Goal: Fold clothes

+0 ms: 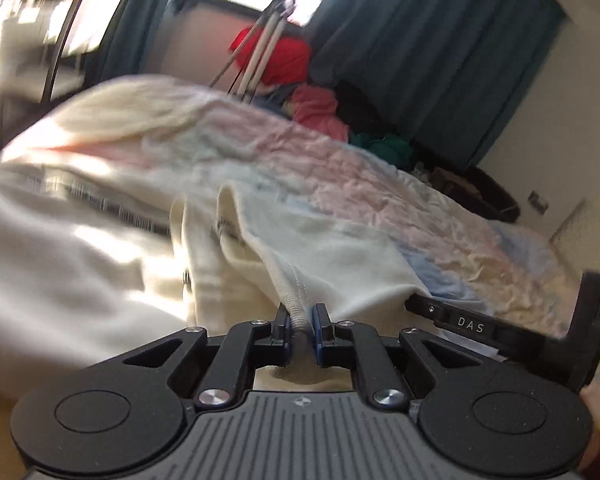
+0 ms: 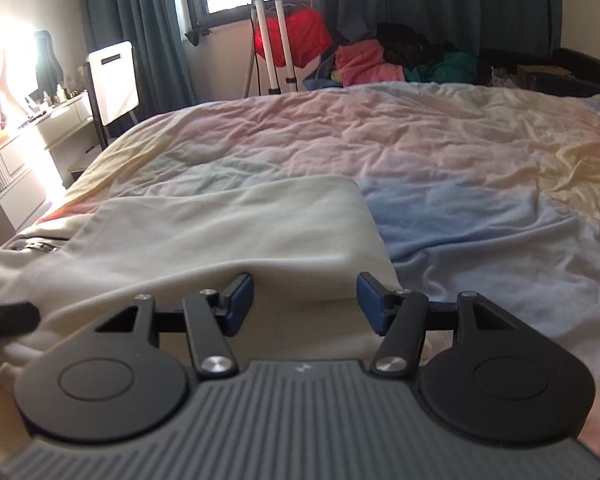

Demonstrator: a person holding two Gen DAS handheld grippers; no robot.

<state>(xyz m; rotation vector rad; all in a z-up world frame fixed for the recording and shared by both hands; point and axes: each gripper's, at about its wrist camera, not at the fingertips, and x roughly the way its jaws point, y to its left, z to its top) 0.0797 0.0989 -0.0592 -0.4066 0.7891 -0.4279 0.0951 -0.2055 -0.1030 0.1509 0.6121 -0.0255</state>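
A cream white garment (image 1: 80,248) lies on the bed; it also shows in the right wrist view (image 2: 228,232), partly folded with a flat panel on top. My left gripper (image 1: 302,320) is shut on the garment's ribbed hem (image 1: 296,312) and lifts that edge. My right gripper (image 2: 305,304) is open and empty, its blue pads (image 2: 240,300) hovering just over the near edge of the folded panel. The right gripper's finger also shows in the left wrist view (image 1: 472,326), at the right beside the cloth.
The bed has a crumpled pastel pink, blue and yellow cover (image 2: 440,152). A pile of red, pink and green clothes (image 2: 364,60) lies at the far side by a tripod stand (image 2: 276,40). A white dresser (image 2: 28,148) stands at the left. Teal curtains hang behind.
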